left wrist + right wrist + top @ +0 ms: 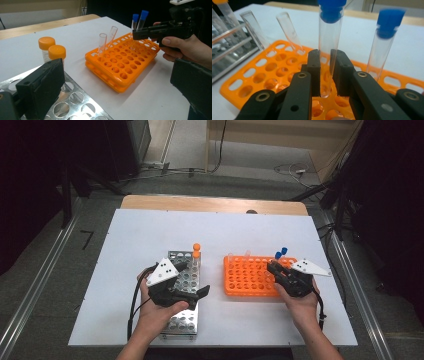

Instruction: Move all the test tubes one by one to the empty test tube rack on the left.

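We see our right gripper (325, 75) clenched on a blue-capped tube (329, 47) in the orange rack (249, 82); a second capped tube (382, 45) stands just right. Our left gripper (117, 82) gapes released above the metal rack (75, 102).

A white table top (150, 227) was set on a wooden board (210, 203), whose edge showed at twelve o'clock. Grey floor (240, 160) lay beyond, crossed by cables (295, 170) toward one o'clock. Metal rails (35, 290) were seen at nine and three o'clock, dark equipment (75, 150) at eleven.
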A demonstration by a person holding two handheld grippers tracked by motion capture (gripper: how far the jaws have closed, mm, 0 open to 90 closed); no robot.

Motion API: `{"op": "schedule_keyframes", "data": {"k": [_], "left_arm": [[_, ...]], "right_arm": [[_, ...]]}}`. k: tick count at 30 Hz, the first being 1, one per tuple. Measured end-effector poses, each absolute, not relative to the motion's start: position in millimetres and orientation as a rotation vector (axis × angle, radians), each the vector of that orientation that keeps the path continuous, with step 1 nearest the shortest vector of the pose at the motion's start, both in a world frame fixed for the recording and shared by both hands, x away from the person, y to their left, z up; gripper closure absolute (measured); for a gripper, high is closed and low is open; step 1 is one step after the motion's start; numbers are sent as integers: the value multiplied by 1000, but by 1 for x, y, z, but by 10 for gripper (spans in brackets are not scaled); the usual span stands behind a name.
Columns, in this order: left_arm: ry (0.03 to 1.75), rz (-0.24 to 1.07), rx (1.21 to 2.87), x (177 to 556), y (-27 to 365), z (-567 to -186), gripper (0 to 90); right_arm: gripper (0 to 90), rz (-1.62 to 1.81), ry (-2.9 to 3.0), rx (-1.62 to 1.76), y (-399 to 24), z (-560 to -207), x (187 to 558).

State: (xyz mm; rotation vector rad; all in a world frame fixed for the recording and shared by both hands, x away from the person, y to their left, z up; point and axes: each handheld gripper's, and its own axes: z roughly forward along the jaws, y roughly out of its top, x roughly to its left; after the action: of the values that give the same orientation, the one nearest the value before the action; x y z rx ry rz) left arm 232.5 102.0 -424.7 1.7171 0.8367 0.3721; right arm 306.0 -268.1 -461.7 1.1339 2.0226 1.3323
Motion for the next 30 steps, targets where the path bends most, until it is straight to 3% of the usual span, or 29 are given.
{"op": "schedule_keyframes", "data": {"k": [30], "left_arm": [[798,359,1722,228,92,-419,0]], "right_arm": [[750,1495,2256,878,-225,-442,262]]}}
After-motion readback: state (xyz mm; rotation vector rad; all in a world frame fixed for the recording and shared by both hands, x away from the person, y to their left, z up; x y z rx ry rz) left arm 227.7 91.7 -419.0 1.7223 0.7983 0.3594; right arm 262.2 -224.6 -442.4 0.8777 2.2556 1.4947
